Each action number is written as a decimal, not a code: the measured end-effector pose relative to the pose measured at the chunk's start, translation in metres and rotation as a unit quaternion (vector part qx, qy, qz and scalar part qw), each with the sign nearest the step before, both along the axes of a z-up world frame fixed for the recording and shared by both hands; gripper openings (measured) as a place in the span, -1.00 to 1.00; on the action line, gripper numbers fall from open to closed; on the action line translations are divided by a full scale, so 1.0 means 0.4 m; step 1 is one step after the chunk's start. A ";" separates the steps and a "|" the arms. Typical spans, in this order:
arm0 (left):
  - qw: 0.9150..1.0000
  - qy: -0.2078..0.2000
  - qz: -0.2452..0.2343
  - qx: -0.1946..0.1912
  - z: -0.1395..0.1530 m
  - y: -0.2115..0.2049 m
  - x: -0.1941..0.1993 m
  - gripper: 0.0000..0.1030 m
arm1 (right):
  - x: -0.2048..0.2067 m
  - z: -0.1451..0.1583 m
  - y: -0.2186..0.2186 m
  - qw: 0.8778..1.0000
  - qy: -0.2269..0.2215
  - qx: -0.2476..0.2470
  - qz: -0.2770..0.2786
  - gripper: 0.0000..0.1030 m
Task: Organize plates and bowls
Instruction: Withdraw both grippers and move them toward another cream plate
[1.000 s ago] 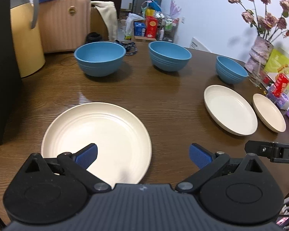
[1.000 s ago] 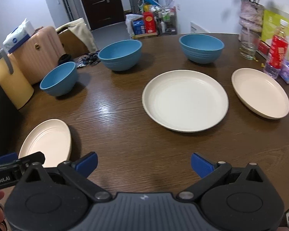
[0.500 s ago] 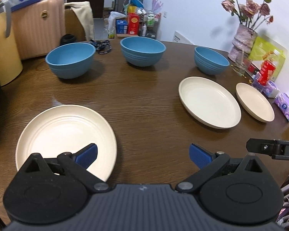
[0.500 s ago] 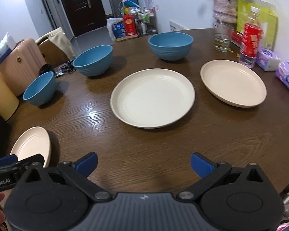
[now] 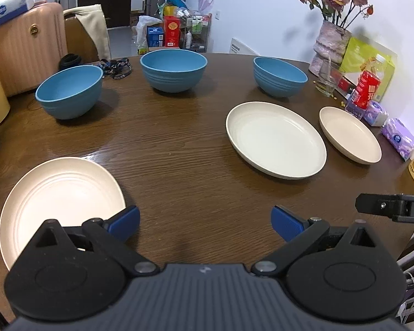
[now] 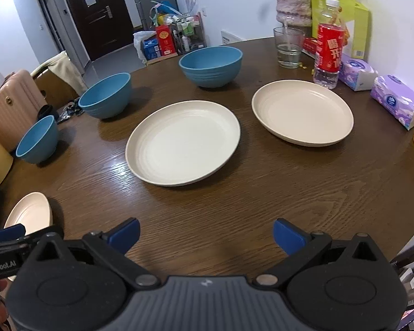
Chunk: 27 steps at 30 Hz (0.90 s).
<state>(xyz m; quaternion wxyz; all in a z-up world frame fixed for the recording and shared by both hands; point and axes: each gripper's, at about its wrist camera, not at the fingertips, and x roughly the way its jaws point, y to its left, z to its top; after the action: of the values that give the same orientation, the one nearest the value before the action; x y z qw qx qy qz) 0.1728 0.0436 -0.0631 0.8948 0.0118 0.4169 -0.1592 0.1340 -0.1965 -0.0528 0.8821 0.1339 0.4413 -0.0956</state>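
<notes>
Three cream plates and three blue bowls sit apart on the dark wooden surface; each plate is shallow, round, with faint rings inside; each bowl is deep with ribbed sides. The left tool hangs with its blue pads spread wide, gripping nothing; its left pad sits just over the rim of the near plate, though whether it touches is hard to judge from this angle. The right tool is likewise wide apart and empty, low over bare wood at the front edge. The big middle plate lies straight ahead of it; the right plate sits beside that one, a clear gap between them. Along the far side run the bowls: the left bowl, the middle bowl, the right bowl, well apart from each other. Open wood stretches across the centre, between the near plate and the middle plate. The right edge is crowded; a red-labelled bottle, a glass, a vase and purple tissue packs stand close behind the right plate. A pink suitcase stands beyond the far left edge.
</notes>
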 end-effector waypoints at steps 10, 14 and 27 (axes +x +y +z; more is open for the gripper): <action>1.000 0.002 0.000 0.012 -0.006 -0.030 0.031 1.00 | 0.015 -0.017 -0.053 1.000 0.001 -0.007 -0.012 1.00; 1.000 0.004 0.003 0.016 -0.005 -0.042 0.057 1.00 | 0.033 -0.020 -0.066 1.000 -0.002 -0.014 -0.009 1.00; 1.000 0.003 0.007 0.030 0.006 -0.096 0.169 1.00 | 0.123 -0.041 -0.112 1.000 0.007 -0.019 -0.004 1.00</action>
<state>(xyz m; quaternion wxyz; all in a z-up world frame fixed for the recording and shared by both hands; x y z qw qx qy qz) 0.2402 0.0054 -0.0606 0.8937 0.0353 0.4245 -0.1406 0.1832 -0.2414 -0.0692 0.8808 0.1184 0.4455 -0.1082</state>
